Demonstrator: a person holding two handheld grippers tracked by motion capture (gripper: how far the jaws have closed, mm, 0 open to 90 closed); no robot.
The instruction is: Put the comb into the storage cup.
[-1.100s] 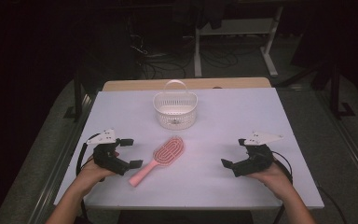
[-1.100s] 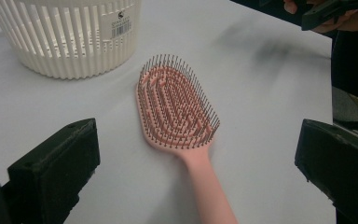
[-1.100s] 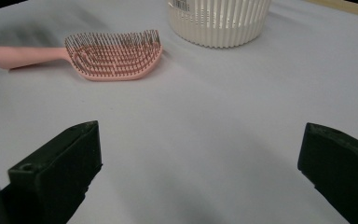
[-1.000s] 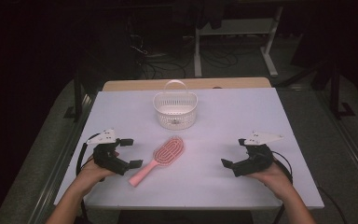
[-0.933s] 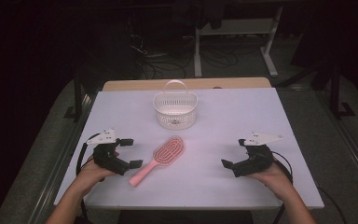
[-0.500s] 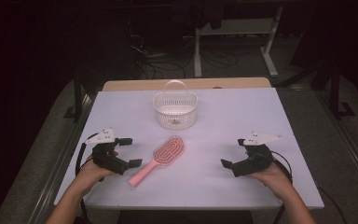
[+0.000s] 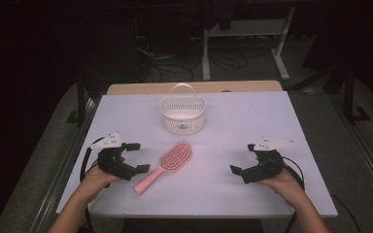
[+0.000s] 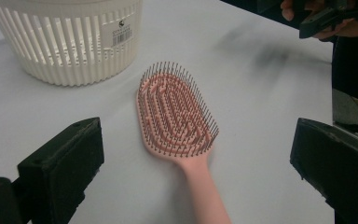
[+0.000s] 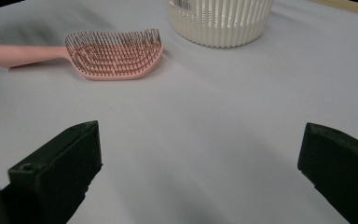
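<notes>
Dark floor, cables and a pale metal frame (image 7: 245,34) lie beyond a white rectangular table (image 7: 223,111), whose far edge shows a strip of bare wood.

On that table stands a white slatted plastic basket with an arched handle (image 7: 182,114), toward the far edge and about midway across; the left gripper view shows a barcode sticker on its wall. Nearer the person than the basket, and apart from it, lies a pink plastic hairbrush with dark bristles (image 7: 167,162). It rests bristles up, its oval head toward the basket and its handle slanting away toward the person's left.

To the basket's near left, the left gripper (image 7: 135,158) rests low over the table in the person's left hand (image 7: 94,179), a grey three-cornered plate on top. Its jaws stand wide apart and hold nothing; one jaw tip lies just beside the brush handle, though I cannot tell whether they touch. In the left gripper view the brush head lies between the two black jaws, farther off.

To the basket's near right, well apart from the brush, the right gripper (image 7: 240,160) sits in the right hand (image 7: 284,182), likewise low, jaws spread wide and empty over bare table.
</notes>
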